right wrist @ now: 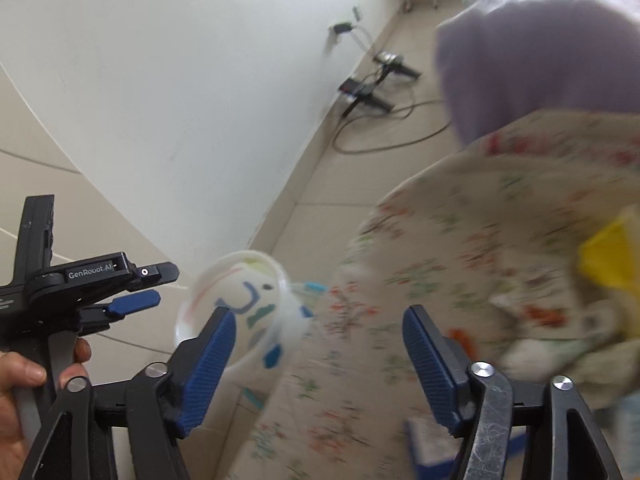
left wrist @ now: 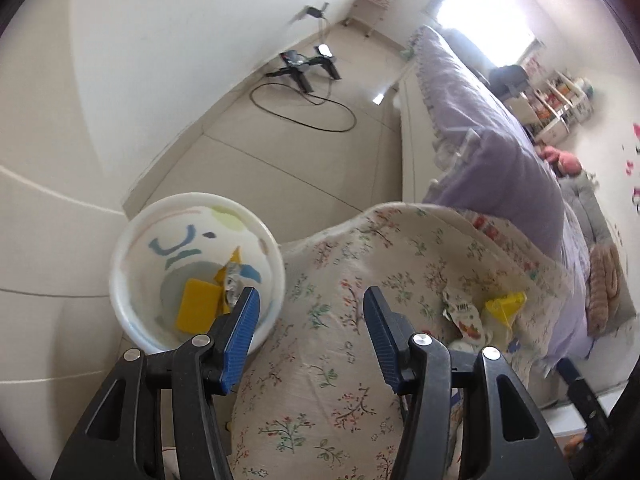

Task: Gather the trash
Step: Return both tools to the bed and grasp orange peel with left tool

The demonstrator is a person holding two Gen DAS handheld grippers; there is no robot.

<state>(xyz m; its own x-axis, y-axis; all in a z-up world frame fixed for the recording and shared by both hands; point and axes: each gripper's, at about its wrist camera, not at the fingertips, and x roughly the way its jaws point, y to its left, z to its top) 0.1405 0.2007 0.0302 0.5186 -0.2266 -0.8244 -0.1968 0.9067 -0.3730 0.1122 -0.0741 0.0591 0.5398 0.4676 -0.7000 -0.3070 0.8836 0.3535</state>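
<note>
A white bin (left wrist: 132, 256) with coloured drawings stands on the floor beside a floral cloth (left wrist: 340, 360). It holds a flat yellow piece (left wrist: 198, 308) and a crumpled silver wrapper (left wrist: 234, 276). On the cloth lie a white wrapper with a barcode (left wrist: 464, 312) and a yellow wrapper (left wrist: 504, 306). My left gripper (left wrist: 311, 292) is open and empty above the cloth, its left finger over the bin's rim. My right gripper (right wrist: 318, 312) is open and empty too, between the bin (right wrist: 240, 280) and the blurred yellow wrapper (right wrist: 612, 256). The left gripper (right wrist: 160, 286) shows at the left, held by a hand (right wrist: 24, 376).
A bed with a purple blanket (left wrist: 500, 152) lies behind the floral cloth. A black stand (left wrist: 304, 68) and a looped cable (left wrist: 312, 116) sit on the tiled floor by the white wall (left wrist: 200, 60). Shelves (left wrist: 560, 104) stand far right.
</note>
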